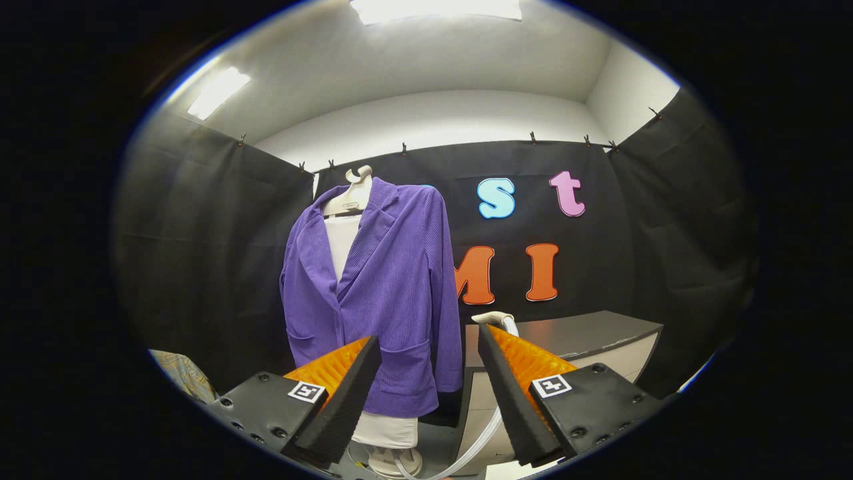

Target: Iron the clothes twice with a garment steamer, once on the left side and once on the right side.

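From the camera riding on my tongs (430, 373), I look straight along the two fingers, and they stand wide apart with nothing between them; I hold nothing yet. I judge I keep them spread like this because the first thing to do is take up the steamer, and open jaws are ready for its handle.

Beyond the fingers, a little toward the left one, hangs the purple jacket (383, 280). It sits on a pale hanger (352, 193) over a white dress form (343, 243), front facing me, lapels open at the chest. Hung upright like that, both front panels fall flat and free, which suits one steaming pass down each side. The form's white base (393, 433) shows low between my fingers.

Just above the tip of my right finger I see a pale rounded piece (494, 318), and a white hose (476, 443) runs down between the fingers below it. I take this for the garment steamer's head and hose, though my finger covers most of it and I cannot be sure. It is beside the dark-topped counter (586, 333), right of the jacket, near enough to reach.

By my reckoning neither side has been ironed yet.
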The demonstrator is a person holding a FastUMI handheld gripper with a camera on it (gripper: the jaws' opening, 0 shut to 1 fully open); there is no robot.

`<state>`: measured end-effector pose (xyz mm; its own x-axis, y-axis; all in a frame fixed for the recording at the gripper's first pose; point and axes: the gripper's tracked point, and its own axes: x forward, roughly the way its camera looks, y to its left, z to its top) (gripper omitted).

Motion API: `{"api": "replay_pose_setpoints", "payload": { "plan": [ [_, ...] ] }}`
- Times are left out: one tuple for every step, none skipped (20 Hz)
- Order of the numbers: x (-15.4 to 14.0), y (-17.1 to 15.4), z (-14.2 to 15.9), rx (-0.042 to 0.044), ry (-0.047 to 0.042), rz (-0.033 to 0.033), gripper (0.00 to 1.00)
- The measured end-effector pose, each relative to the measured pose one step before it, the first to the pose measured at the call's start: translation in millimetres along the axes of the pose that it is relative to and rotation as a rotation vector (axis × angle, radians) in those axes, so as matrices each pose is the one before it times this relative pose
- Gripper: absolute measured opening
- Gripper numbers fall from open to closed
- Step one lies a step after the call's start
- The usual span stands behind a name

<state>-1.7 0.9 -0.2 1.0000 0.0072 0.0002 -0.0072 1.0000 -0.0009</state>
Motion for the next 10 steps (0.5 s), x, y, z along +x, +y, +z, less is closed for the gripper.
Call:
{"api": "replay_pose_setpoints", "payload": {
  "plan": [
    [-0.13, -0.33, 0.84, 0.00004, -0.00114, 0.00058, 0.97],
    [-0.24, -0.84, 0.26, -0.00067, -0.00112, 0.00049, 0.97],
    [-0.05, -1.5, 0.47, -0.00214, -0.00054, 0.00055, 0.97],
    [0.78, -2.65, 1.07, -0.00305, 0.00008, -0.00256, 0.97],
    [0.54, -2.26, 1.72, -0.0035, -0.00013, -0.00041, 0.97],
    [0.96, -2.13, 3.05, -0.00317, -0.00244, 0.00384, 0.97],
    [0.24, -2.16, 3.69, -0.00478, -0.00287, 0.00364, 0.97],
    [0.8, -3.02, 3.52, -0.00681, -0.00104, 0.00737, 0.97],
    [1.8, -2.68, 5.61, -0.00217, -0.001, 0.01187, 0.97],
    [2.53, -2.77, 4.47, -0.00077, 0.00138, 0.01287, 0.97]
  ]
}}
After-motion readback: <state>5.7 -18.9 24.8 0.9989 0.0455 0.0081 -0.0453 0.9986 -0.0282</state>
